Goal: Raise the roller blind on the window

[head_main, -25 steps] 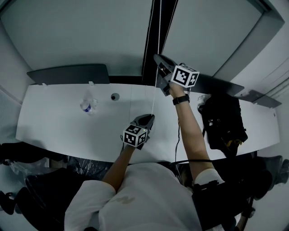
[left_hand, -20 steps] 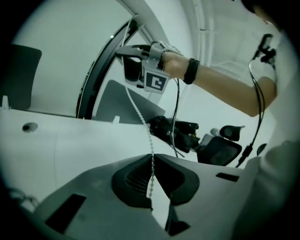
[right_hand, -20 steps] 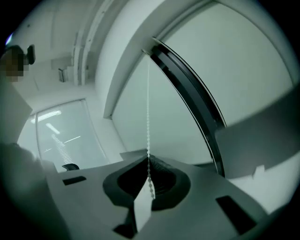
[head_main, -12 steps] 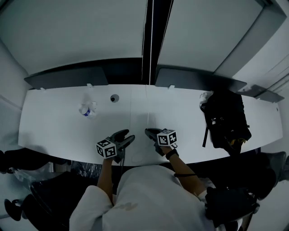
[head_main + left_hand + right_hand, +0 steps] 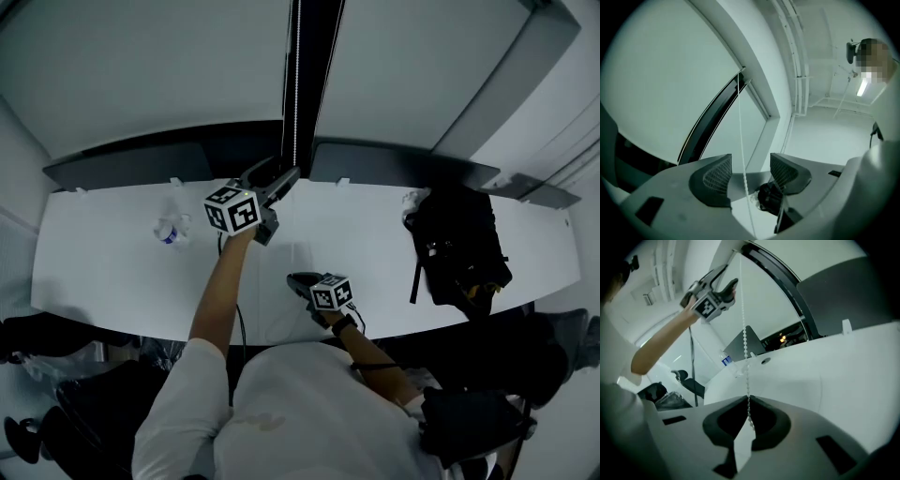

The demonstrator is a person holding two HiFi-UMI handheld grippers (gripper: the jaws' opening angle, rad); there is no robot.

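While the right gripper (image 5: 296, 280), low at the centre of the head view, clamps its jaws on the bead chain (image 5: 744, 333) just above the white desk (image 5: 103, 262), the left gripper (image 5: 284, 175) is held high at upper centre, before the dark gap between the two lowered roller blind panels (image 5: 159, 66). Its jaws have just been opening and stand apart, the chain running between them with neither pad pressing on it.

The blind (image 5: 159, 66) looks matt pale cloth, its beaded chain (image 5: 746, 343) smooth white plastic, the surface (image 5: 112, 272) smooth white with a faint sheen, and the pads (image 5: 716, 177) of the left hand-held gripper (image 5: 750, 171) dark, finely cross-ribbed and matt.
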